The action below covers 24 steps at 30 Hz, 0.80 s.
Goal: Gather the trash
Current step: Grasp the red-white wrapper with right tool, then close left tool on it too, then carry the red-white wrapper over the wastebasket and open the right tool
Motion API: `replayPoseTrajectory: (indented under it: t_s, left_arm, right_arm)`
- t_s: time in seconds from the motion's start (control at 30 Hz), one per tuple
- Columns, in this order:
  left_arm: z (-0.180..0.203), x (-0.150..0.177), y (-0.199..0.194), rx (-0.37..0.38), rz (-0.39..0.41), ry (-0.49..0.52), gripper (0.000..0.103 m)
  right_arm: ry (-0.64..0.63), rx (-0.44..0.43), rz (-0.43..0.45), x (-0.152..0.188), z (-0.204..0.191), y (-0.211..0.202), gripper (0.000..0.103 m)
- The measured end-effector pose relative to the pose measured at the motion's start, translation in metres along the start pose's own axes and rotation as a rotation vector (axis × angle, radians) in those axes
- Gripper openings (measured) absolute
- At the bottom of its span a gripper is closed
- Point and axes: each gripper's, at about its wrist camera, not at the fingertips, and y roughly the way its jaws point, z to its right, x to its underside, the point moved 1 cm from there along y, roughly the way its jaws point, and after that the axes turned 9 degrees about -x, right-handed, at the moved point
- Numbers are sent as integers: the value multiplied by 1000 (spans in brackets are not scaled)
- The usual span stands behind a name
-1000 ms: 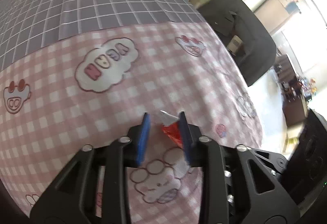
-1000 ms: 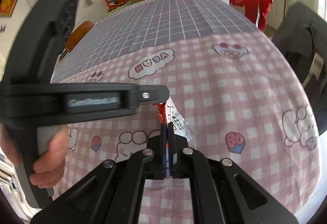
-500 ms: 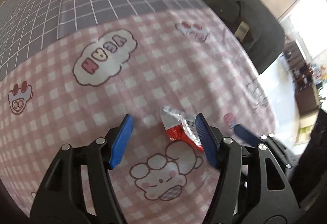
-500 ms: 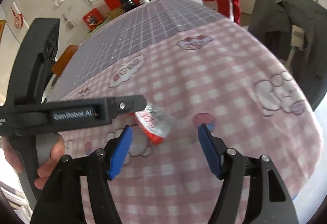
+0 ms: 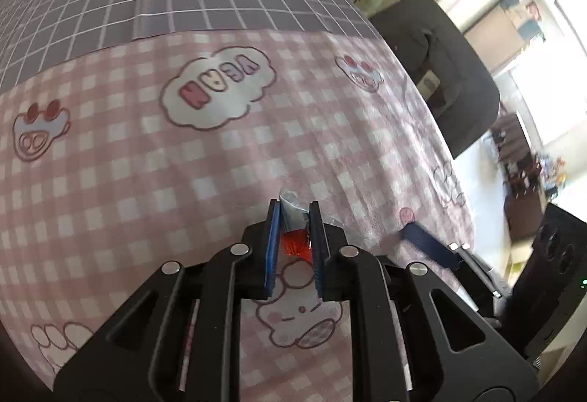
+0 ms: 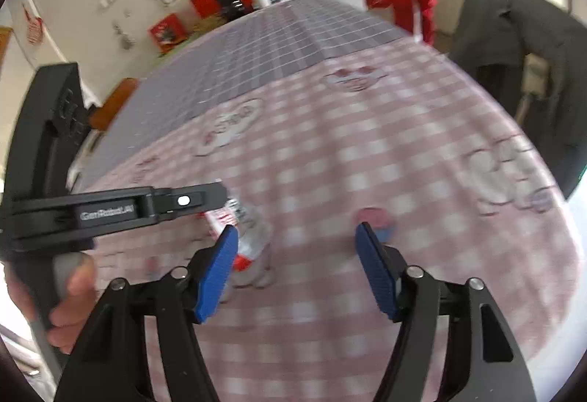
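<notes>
One crinkled red-and-silver foil snack wrapper [image 5: 292, 223], pinched between ribbed blue pads [image 5: 272, 248] of black left gripper [image 5: 294, 209], jaws just closed narrow, over pink-and-white checked tablecloth [image 5: 146, 182] with cartoon prints. Black right gripper [image 6: 297, 235] beside wrapper: jaws wide, lately narrowing slightly, nothing between blue pads.

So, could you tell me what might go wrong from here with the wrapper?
1. The left gripper, whose jaws have just been closing, pinches only one end of the crinkled wrapper; it could slip out when lifted.
2. The right gripper hangs open close by and might knock the wrapper.
</notes>
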Motion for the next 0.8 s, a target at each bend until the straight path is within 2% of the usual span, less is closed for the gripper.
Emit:
replayPoseTrajectory:
  t_s: [0.07, 0.13, 0.2, 0.27, 0.33, 0.4, 0.53, 0.63, 0.8]
  left_arm:
    - [-6, -1, -8, 29, 18, -28, 16]
    - [-9, -1, -19, 56, 43, -49, 15]
    - [-11, 0, -26, 45, 66, -58, 15]
    - [-11, 2, -30, 52, 71, -49, 15]
    - [-11, 5, -31, 59, 66, -50, 15]
    - [-12, 7, -34, 39, 80, -46, 15]
    - [-3, 12, -33, 40, 78, -17, 15]
    - [17, 14, -28, 36, 75, 33, 15]
    - [63, 20, -16, 99, 48, 117, 15]
  right_arm:
    - [16, -31, -11, -2, -4, 3, 57]
    - [40, -77, -26, -3, -5, 6, 51]
    - [70, -130, -30, -4, -7, 8, 46]
    - [96, -170, -21, -6, -10, 10, 34]
    - [113, -203, -16, -10, -12, 10, 13]
    - [122, -242, -24, -11, -16, 12, 5]
    - [95, -193, -11, -10, -22, 6, 2]
    - [100, -116, 15, -8, -15, -6, 2]
    - [148, -33, 69, 2, 14, -36, 2]
